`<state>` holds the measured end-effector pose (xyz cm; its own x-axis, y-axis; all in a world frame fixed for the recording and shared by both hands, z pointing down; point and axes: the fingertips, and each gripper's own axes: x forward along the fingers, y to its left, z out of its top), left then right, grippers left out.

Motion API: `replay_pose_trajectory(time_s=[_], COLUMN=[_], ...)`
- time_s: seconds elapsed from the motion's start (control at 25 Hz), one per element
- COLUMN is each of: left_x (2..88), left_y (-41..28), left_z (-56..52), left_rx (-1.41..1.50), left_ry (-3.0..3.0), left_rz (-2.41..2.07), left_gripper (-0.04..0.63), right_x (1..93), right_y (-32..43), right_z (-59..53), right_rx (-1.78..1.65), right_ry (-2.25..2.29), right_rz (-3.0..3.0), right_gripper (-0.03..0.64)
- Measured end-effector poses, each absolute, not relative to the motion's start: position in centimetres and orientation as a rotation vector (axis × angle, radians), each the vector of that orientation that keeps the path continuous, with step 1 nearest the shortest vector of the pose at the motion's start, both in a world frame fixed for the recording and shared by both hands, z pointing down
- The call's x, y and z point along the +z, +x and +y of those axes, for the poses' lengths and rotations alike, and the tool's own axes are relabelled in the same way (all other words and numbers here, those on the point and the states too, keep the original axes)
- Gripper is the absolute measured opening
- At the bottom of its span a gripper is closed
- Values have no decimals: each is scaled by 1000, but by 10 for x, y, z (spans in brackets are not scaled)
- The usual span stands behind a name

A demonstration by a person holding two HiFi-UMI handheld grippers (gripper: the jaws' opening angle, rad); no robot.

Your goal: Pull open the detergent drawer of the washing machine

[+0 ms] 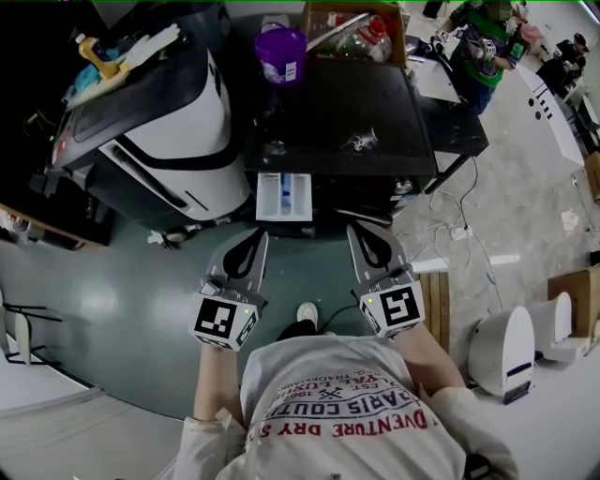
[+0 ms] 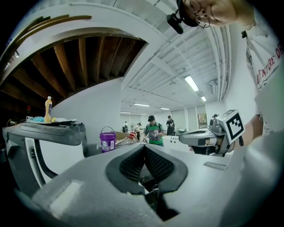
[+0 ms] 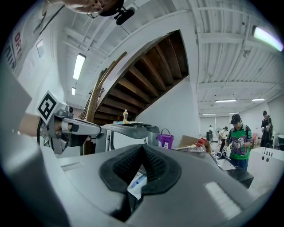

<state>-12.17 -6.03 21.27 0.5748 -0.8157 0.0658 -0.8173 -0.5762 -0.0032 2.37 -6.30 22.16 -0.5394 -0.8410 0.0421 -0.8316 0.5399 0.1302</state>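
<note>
Atop the washing machine (image 1: 328,103) stand a purple bucket (image 1: 280,54) and cardboard box (image 1: 356,33).

Washing machine (image 1: 347,103) stands at centre, directly ahead of the person. Its detergent drawer (image 1: 283,197) projects from the left end of the front, out toward the person. Left gripper (image 1: 255,236) and right gripper (image 1: 361,232) sit side by side, apart, on the person's side of the drawer. The drawer lies ahead of the gap between them, nearer the left gripper.

On the machine's top, rear left: a bucket (image 1: 280,53), with a box (image 1: 352,28) just right of it. A second appliance (image 1: 164,122) stands beside the machine on the left, with a bottle (image 1: 94,52) on top. On the floor (image 1: 112,300), far right: a low unit (image 1: 504,349).
</note>
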Motion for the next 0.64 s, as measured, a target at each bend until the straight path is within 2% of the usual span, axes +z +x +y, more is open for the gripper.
replay_pose_trajectory(time_s=[0.64], left_x=[214], left_y=[-121], left_z=[-66], left_rx=[106], left_ry=[2735], left_rz=[-1479], left_gripper=[2], right_x=[223], right_y=[21], right_z=[-65], right_rx=[-159], right_ry=[1391], right_rz=[-2661], right_gripper=[1])
